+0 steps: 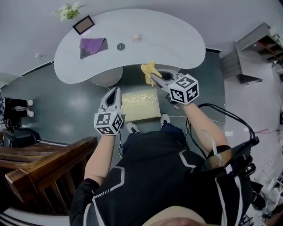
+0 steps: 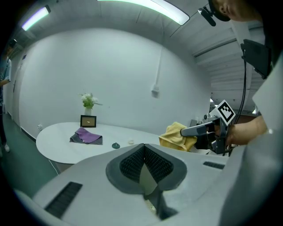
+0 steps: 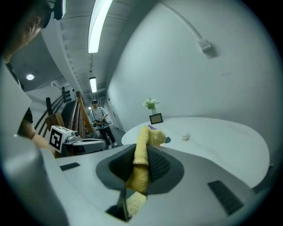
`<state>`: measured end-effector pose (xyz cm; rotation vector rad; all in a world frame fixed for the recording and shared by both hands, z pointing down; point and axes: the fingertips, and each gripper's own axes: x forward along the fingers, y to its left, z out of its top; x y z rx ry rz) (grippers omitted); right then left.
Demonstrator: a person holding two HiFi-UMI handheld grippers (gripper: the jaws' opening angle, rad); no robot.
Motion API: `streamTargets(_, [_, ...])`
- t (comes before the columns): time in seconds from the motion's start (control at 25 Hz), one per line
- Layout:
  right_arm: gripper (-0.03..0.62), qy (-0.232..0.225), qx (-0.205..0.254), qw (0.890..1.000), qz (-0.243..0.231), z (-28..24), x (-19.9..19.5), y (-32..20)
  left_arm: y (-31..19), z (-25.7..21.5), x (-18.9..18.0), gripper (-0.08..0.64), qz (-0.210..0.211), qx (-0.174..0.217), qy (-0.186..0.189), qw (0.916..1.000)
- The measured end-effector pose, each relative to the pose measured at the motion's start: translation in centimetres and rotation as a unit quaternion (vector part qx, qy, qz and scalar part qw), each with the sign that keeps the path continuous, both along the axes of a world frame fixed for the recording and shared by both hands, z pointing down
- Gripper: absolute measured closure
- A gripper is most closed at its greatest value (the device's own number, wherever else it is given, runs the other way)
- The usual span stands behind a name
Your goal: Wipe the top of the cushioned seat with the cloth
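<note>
A square cushioned seat (image 1: 140, 105) with a pale yellow-green top stands on the dark floor between my two grippers. My right gripper (image 1: 154, 77) is shut on a yellow cloth (image 1: 149, 69), held in the air above the seat's far right corner. In the right gripper view the cloth (image 3: 140, 164) is pinched between the jaws and sticks up past their tips. My left gripper (image 1: 114, 94) hangs just left of the seat, jaws shut with nothing between them. The left gripper view shows the cloth (image 2: 176, 136) and the right gripper (image 2: 191, 130) off to its right.
A white curved table (image 1: 132, 42) stands beyond the seat with a purple cloth (image 1: 92, 45), a small picture frame (image 1: 83, 24), a plant (image 1: 68, 10) and small items. Wooden stairs (image 1: 35, 165) lie at lower left. A cable (image 1: 230, 115) trails on the right floor. A person (image 3: 101, 119) stands far off.
</note>
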<state>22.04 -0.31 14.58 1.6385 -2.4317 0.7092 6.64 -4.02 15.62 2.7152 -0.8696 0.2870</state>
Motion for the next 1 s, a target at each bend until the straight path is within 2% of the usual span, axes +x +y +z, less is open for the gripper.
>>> streamTargets(0.24, [0.529, 0.006, 0.057, 0.997, 0.042, -7.2, 3.2, 2.5, 1.1, -6.4, 2.2, 0.557, 0.03, 0.02, 0.037, 0.9987])
streamTargets(0.56, [0.529, 0.064, 0.112, 0.987, 0.093, -13.7, 8.3, 4.9, 1.0, -14.1, 4.7, 0.557, 0.031, 0.038, 0.078, 0.9958])
streamTargets(0.76, [0.529, 0.086, 0.139, 0.981, 0.106, -17.1, 9.7, 5.6, 0.8, -17.4, 5.3, 0.557, 0.031, 0.083, 0.065, 0.9939])
streamTargets(1.0, [0.531, 0.077, 0.141, 0.98, 0.114, -17.4, 10.3, 5.6, -0.2, -18.3, 5.9, 0.557, 0.024, 0.1, 0.05, 0.9935])
